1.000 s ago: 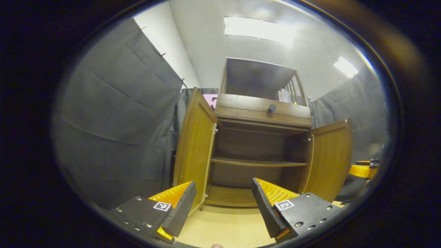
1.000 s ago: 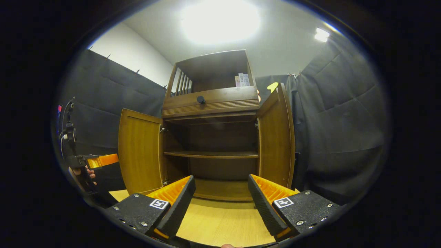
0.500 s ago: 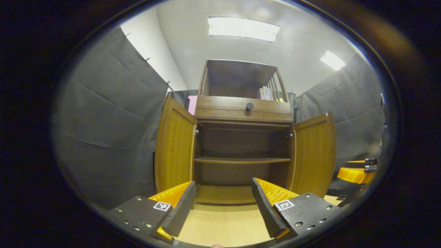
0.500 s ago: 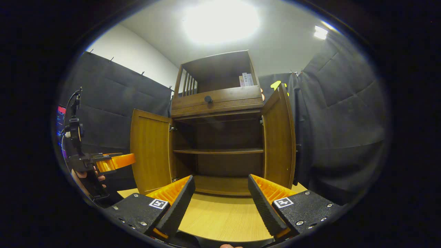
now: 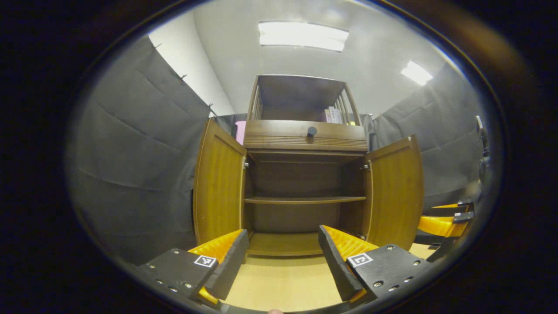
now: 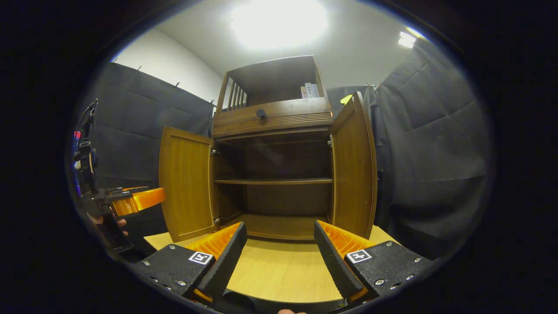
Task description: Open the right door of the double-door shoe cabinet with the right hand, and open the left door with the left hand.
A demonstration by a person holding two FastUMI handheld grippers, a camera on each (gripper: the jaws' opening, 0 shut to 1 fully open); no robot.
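The brown shoe cabinet (image 5: 305,139) stands with both doors swung wide, showing a bare inner shelf (image 5: 305,199). In the left gripper view its left door (image 5: 218,183) and right door (image 5: 394,196) flank the opening, and my left gripper (image 5: 281,257) is open, apart from both, holding nothing. In the right gripper view the left door (image 6: 185,183) and right door (image 6: 353,170) stand open too. My right gripper (image 6: 279,253) is open in front of the cabinet, touching nothing. The left gripper (image 6: 135,200) shows at that view's far left, a hand (image 6: 107,222) holding it.
The cabinet rests on a light wooden board (image 6: 279,270) whose front edge lies close under my right gripper. A drawer with a dark knob (image 5: 311,131) sits above the doors, and books (image 5: 333,115) stand on the top shelf. Black cloth walls close in on both sides.
The left gripper has swung to face the cabinet squarely and drawn back a little. The right gripper has also pulled back, showing more of the board. Both doors stayed open.
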